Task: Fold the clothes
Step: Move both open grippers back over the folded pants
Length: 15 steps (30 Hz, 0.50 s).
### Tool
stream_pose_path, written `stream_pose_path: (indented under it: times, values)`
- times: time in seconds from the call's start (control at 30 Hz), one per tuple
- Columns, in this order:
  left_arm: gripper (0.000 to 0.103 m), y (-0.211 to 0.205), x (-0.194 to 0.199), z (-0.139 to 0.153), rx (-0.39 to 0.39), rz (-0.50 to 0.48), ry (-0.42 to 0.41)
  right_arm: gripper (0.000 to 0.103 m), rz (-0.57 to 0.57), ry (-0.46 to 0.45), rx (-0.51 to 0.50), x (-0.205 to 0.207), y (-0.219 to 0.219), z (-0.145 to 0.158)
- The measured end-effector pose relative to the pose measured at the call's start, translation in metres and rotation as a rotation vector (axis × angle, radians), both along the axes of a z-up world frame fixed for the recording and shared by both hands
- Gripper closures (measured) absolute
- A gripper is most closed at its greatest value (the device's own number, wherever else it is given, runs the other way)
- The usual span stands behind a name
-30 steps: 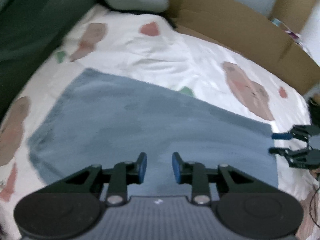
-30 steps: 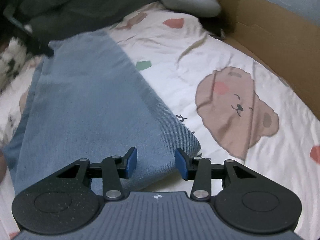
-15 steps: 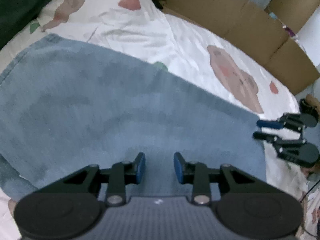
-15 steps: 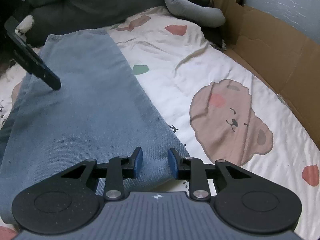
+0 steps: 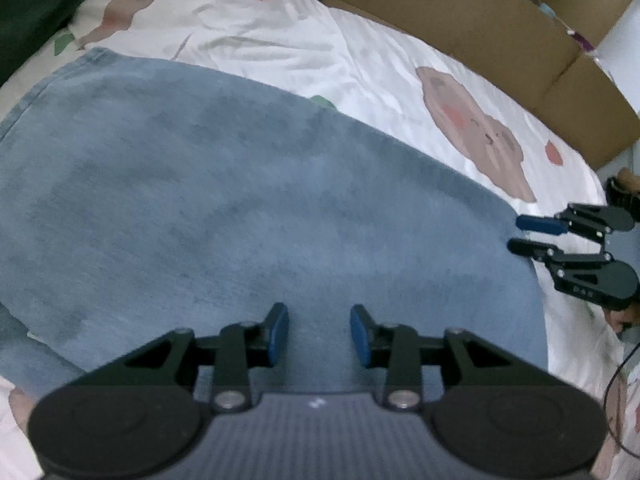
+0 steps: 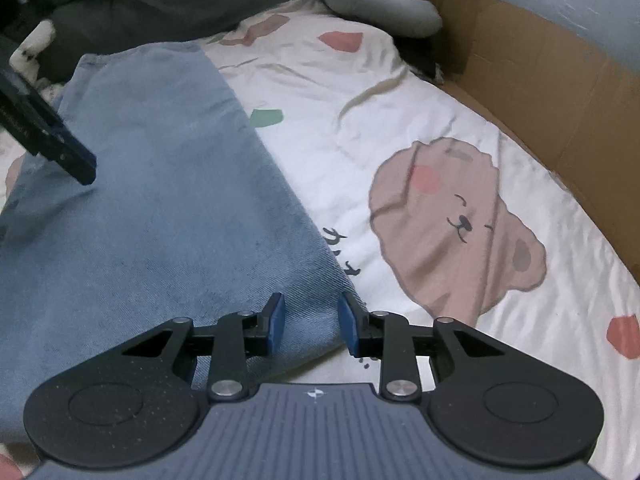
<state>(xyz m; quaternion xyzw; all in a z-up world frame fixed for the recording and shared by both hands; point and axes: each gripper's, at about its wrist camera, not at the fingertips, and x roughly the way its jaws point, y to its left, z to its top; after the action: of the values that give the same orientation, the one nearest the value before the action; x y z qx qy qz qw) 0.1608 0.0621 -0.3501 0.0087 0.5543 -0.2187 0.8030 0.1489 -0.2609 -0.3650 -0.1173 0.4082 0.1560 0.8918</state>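
Item under inspection: a blue denim garment [image 5: 248, 216], apparently jeans already doubled lengthwise, lying flat on a bed covered by a white sheet printed with brown bears [image 6: 400, 128]. The garment runs as one long band across the sheet, its near corner at the right gripper and its far hem towards a dark grey bedding heap [image 6: 152, 4].

Left gripper [image 5: 319, 334]: poised over the middle of the denim, close to its near edge. Jaws are parting at this moment; cloth lies below the gap, nothing is clamped.

Right gripper [image 6: 311, 326]: straddling the near corner of the denim where it meets the sheet. Jaws stand apart with the corner between them; the pads do not appear to press on it.

Handling judgement: denim of this weave is soft but weighty, with a coarse twill face that should not slip in rubber pads. It will drape and sag between two holds rather than stay rigid. The doubled layers are thick, so each hold should take all layers at the edge. Best holds appear to be the near corner and a point further along the same edge.

Surroundings: a brown corrugated cardboard wall [image 5: 500, 40] borders the bed's far side; a grey stuffed tube-shaped cushion [image 6: 376, 4] lies at the head.
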Motion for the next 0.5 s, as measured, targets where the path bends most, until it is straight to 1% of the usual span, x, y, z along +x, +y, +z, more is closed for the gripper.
stream_pose_path:
  times: [0.17,0.33,0.5]
  values:
    - [0.065,0.0,-0.008,0.0,0.004,0.002,0.007,0.066,0.019,0.017,-0.003,-0.002,0.002,0.007]
    - [0.065,0.006,-0.022,0.001,-0.002,0.009,0.01,0.066,0.076,0.0,-0.024,-0.025,0.015,0.011]
    - [0.065,0.013,-0.036,0.003,-0.007,0.016,0.023,0.066,0.117,0.024,0.006,-0.045,0.028,0.013]
